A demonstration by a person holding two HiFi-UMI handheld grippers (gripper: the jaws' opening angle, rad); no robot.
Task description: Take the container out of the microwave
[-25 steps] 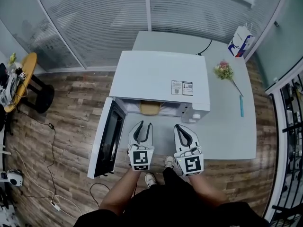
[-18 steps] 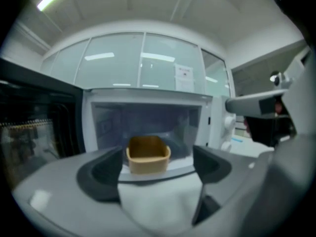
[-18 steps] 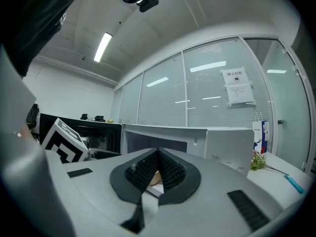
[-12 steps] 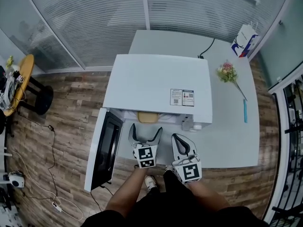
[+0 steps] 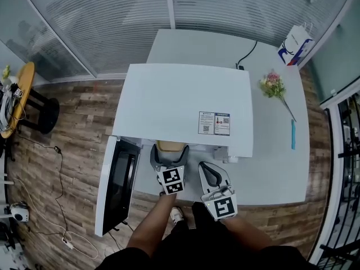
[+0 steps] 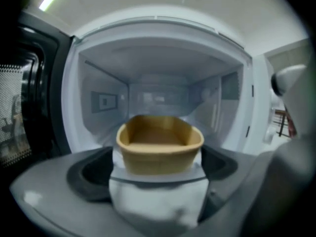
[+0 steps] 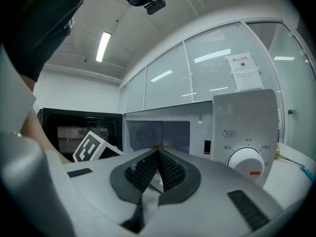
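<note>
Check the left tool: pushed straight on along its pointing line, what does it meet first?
The tan container in the open microwave, dead ahead of the left tool, whose jaws are opening. It sits in line with the gap, not gripped; depth unclear.

Showing only a tan sliver of the container [image 5: 171, 146] in the head view — hiding the rest under the microwave [image 5: 183, 103] roof. Smearing out of focus along the left gripper view's lower edge: the left claw [image 6: 155, 169], jaws opening, not touching the container just ahead. Covering the container's base with that claw's pale body. Leaving the roof label [image 5: 214, 123] too small for reading.
</note>
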